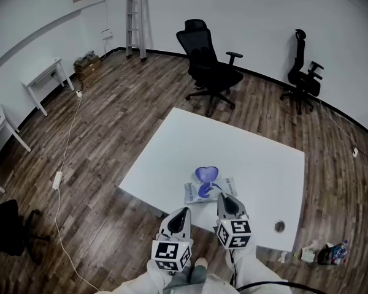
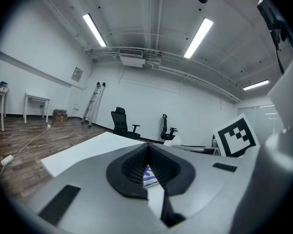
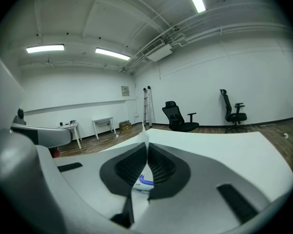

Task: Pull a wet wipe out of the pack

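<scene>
Right gripper view: right gripper (image 3: 146,146) pinches the wet wipe (image 3: 144,133) over the pack (image 3: 142,182); left gripper (image 2: 147,147) closed, empty.

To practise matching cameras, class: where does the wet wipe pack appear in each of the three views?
Head view: wet wipe pack on the white table, near its front edge.
Left gripper view: a sliver low between the jaws.
Right gripper view: a sliver below the jaws, which pinch a wipe.
Shared landmark: the black office chair.
</scene>
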